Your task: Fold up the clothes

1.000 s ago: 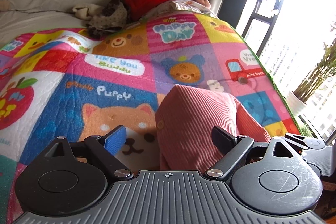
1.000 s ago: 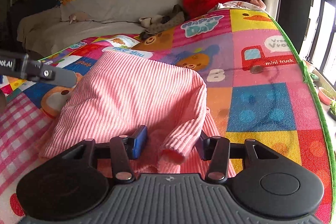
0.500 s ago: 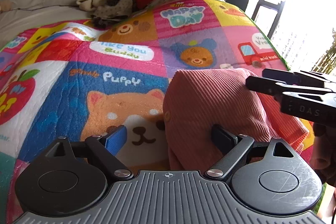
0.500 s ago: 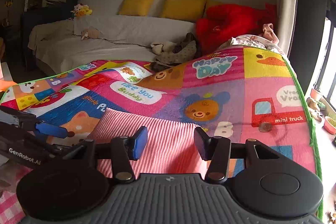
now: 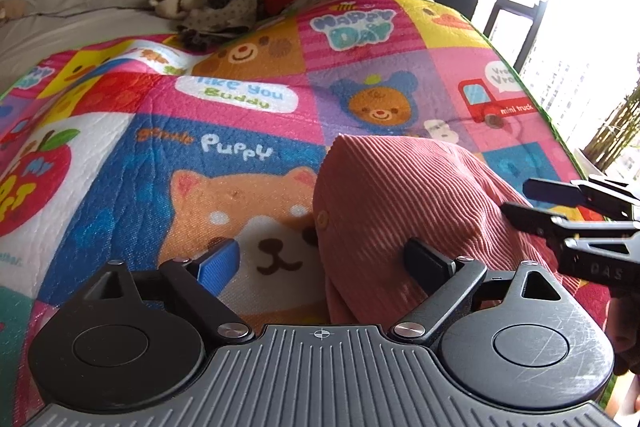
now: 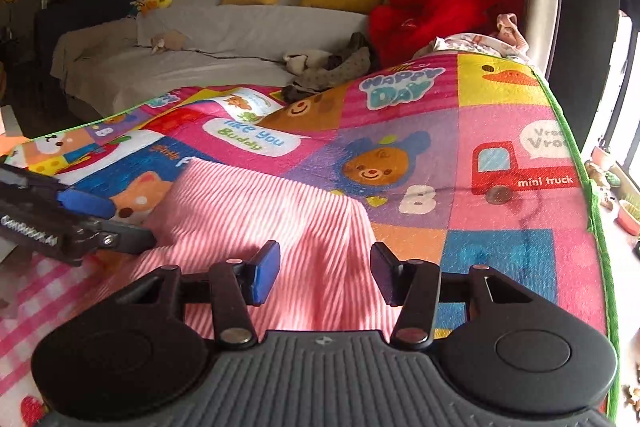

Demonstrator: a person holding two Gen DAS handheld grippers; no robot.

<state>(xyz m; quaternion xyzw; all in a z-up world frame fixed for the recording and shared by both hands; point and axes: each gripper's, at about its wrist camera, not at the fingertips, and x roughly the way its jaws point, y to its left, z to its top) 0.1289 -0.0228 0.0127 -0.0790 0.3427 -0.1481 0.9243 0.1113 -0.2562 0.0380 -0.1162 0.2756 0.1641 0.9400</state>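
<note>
A pink ribbed garment (image 5: 404, 203) lies folded in a heap on a colourful cartoon play mat (image 5: 224, 163). It also shows in the right wrist view (image 6: 272, 215). My left gripper (image 5: 324, 261) is open, its left finger over the mat and its right finger over the garment's near left part. My right gripper (image 6: 324, 273) is open and empty just above the garment's near edge. The right gripper's fingers show at the right of the left wrist view (image 5: 560, 203). The left gripper shows at the left of the right wrist view (image 6: 60, 219).
A pink checked cloth (image 6: 36, 303) lies at the near left. A sofa (image 6: 208, 43) with yellow cushions, a red garment (image 6: 436, 15) and other loose clothes (image 6: 332, 67) stands behind the mat. The mat's green edge (image 6: 596, 227) runs along the window side.
My right gripper has let go of the garment's sleeve, lifted, and come back down low over the garment. My left gripper has shifted slightly left and stayed open.
</note>
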